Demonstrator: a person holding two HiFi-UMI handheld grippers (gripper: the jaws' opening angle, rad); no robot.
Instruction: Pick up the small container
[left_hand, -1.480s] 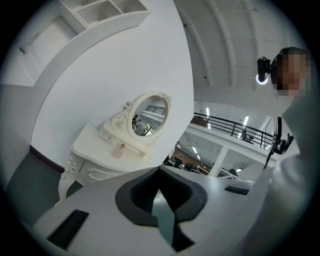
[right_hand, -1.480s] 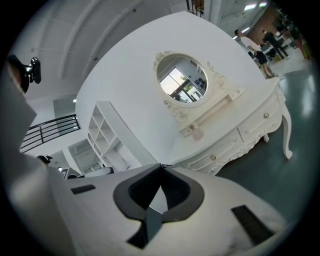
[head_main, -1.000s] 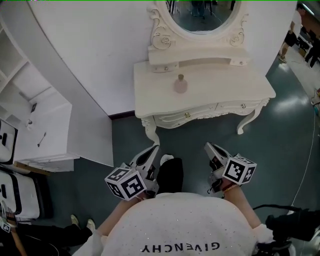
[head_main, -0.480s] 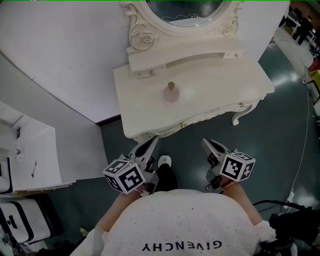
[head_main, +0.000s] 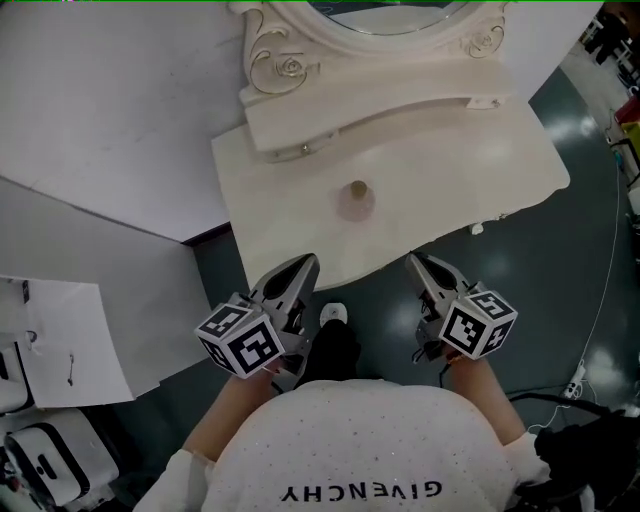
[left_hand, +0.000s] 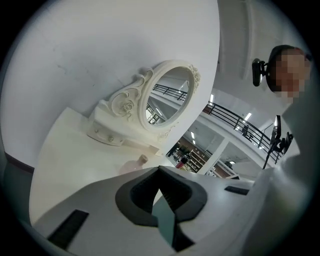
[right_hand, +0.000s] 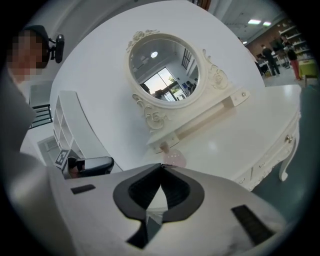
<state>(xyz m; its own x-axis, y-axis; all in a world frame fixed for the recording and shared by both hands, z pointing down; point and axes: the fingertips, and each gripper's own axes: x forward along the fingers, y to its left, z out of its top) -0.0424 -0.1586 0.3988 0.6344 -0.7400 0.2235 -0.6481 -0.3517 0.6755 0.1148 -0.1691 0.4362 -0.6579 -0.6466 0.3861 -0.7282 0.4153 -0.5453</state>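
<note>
The small container (head_main: 355, 200) is a pale pink round bottle with a tan cap. It stands upright near the middle of the white dressing table (head_main: 270, 190). My left gripper (head_main: 302, 264) is shut and empty at the table's front edge, to the near left of the bottle. My right gripper (head_main: 414, 262) is shut and empty at the front edge, to the near right. The bottle (left_hand: 136, 163) shows just beyond the closed tips in the left gripper view. In the right gripper view the bottle (right_hand: 173, 159) sits just beyond the closed tips of my right gripper (right_hand: 161, 165).
An ornate oval mirror (head_main: 290, 65) on a raised shelf stands at the table's back, against a white wall. A white shelf unit (head_main: 60, 340) is at the left. The floor (head_main: 560, 270) is dark green, with a cable at the right. The person's shoe (head_main: 335, 315) shows between the grippers.
The person has stepped up to the dressing table. Both grippers, still shut, have gone from over the floor to the table's front edge, closer to the bottle.
</note>
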